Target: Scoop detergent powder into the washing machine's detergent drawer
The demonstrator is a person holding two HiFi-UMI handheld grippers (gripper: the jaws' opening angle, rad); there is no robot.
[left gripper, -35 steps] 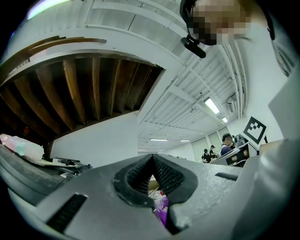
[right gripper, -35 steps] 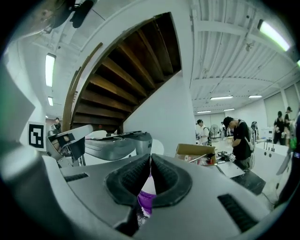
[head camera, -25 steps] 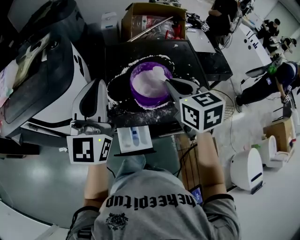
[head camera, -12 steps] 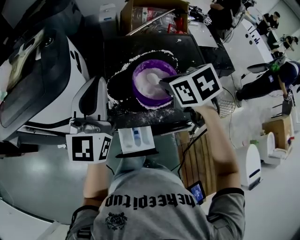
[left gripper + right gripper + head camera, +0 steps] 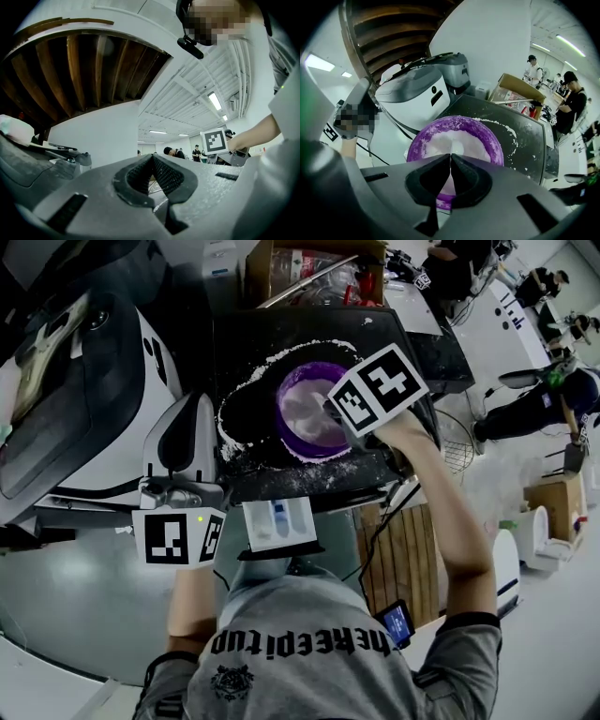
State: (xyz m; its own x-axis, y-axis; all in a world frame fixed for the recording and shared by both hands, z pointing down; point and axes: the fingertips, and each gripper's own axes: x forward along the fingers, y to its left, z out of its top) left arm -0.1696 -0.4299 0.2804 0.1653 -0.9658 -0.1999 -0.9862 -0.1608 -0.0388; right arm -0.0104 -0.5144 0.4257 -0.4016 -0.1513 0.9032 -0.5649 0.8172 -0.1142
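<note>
Our right gripper (image 5: 450, 158) pinches the white scoop (image 5: 457, 147) in the purple bowl's (image 5: 454, 122) powder. The detergent drawer (image 5: 278, 521) seemingly awaits filling. Our left gripper (image 5: 151, 158) is closed and empty.

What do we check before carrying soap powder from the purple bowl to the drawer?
1. Right gripper shut on the scoop: ok.
2. Scoop in the powder of the purple bowl: ok.
3. Scoop filled: cannot tell.
4. Detergent drawer open: ok.
5. Left gripper shut, empty, beside the drawer, not over it: ok.
6. Black tabletop tidy: not ok, spilled powder rings the bowl.
</note>
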